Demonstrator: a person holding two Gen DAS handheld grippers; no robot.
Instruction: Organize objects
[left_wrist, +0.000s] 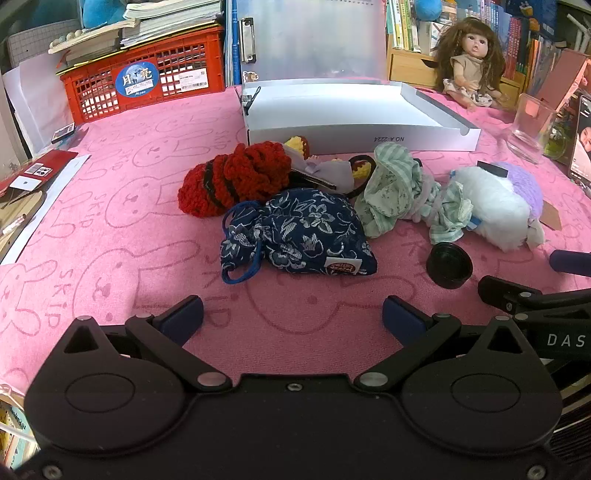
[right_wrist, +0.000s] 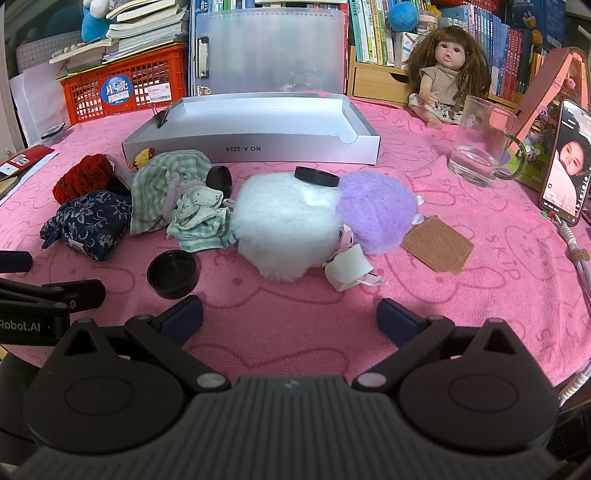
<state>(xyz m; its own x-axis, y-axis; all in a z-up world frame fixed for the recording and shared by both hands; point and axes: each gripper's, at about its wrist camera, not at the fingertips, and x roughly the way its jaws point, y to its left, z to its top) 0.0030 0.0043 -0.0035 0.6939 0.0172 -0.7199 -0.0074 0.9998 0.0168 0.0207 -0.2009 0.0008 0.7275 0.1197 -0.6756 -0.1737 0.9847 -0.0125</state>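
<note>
Hand-held gripper (left_wrist: 293, 314) agape, just short of blue pouch (left_wrist: 299, 236)

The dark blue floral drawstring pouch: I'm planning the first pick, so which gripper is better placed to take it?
Probably left. The dark blue floral drawstring pouch lies just ahead of the open left gripper; from the open right gripper it sits far to the side.
</note>
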